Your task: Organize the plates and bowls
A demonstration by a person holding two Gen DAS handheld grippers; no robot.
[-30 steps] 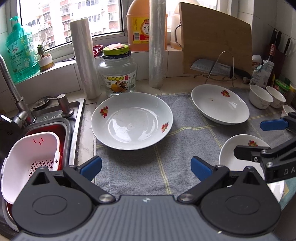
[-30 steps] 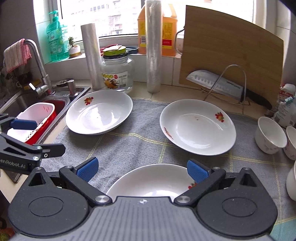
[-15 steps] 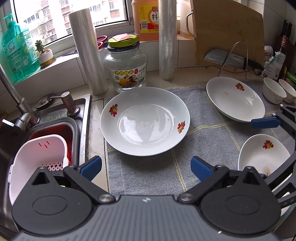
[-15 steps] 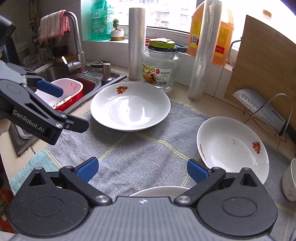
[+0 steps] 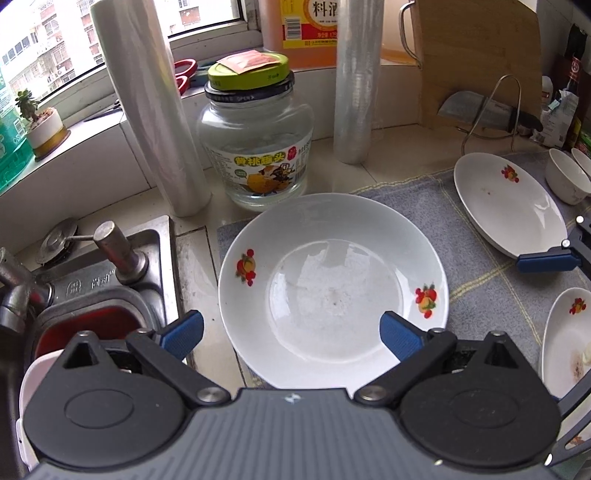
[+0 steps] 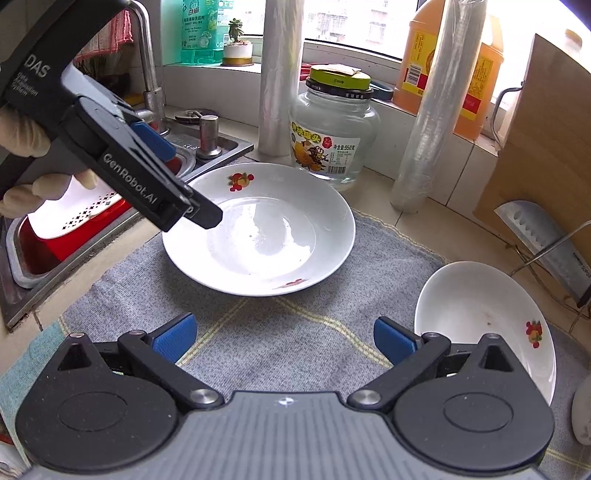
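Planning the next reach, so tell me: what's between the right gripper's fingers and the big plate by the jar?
Only bare gray towel lies between the right gripper and the big plate, as the right wrist view shows. The left gripper hangs over the plate's far rim, not between them.

We see even daylight coming through the window far ahead of the fingers, which is blown out to near white in the right wrist view. The large plate between the left gripper's fingertips carries broad pale glare across its well. Shadows under it on the grey towel are soft. Both fisheye views bend straight lines toward the edges, where detail softens; the centres are sharp.
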